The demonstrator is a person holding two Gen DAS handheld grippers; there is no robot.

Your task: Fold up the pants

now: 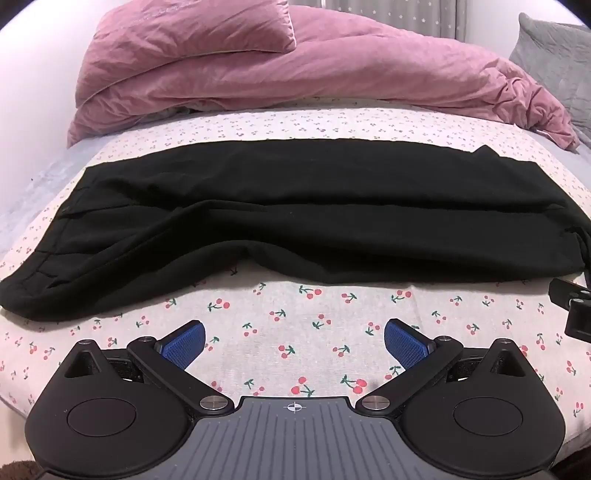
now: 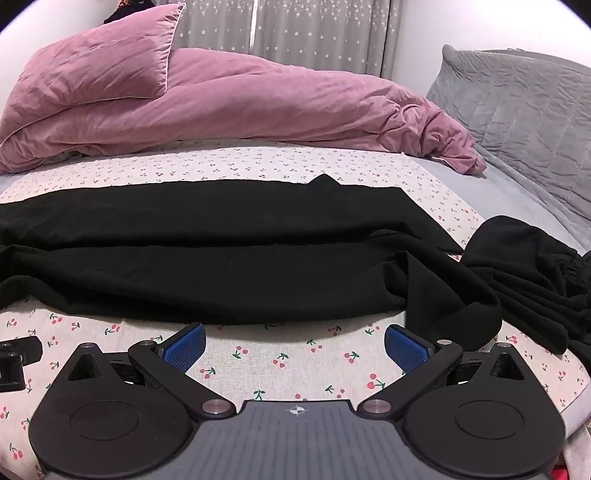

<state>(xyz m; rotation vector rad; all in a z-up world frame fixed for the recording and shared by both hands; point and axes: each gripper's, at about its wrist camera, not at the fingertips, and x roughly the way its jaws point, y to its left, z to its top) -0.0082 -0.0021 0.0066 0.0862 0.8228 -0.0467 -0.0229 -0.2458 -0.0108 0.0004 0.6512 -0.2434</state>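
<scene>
Black pants point(image 1: 295, 218) lie flat across the cherry-print sheet point(image 1: 295, 347), folded lengthwise, one end at the left and the other running off to the right. In the right wrist view the pants point(image 2: 229, 251) stretch across the middle, with a bunched black end point(image 2: 535, 280) at the right. My left gripper point(image 1: 294, 339) is open and empty, hovering over the sheet just short of the pants' near edge. My right gripper point(image 2: 294, 343) is open and empty, close to the near edge. Each gripper shows at the other view's side, the right one point(image 1: 574, 306) and the left one point(image 2: 14, 362).
A pink duvet point(image 1: 295, 70) with a pink pillow point(image 1: 192, 29) on it lies behind the pants. A grey pillow point(image 2: 517, 110) sits at the far right. A grey curtain point(image 2: 295, 29) hangs behind.
</scene>
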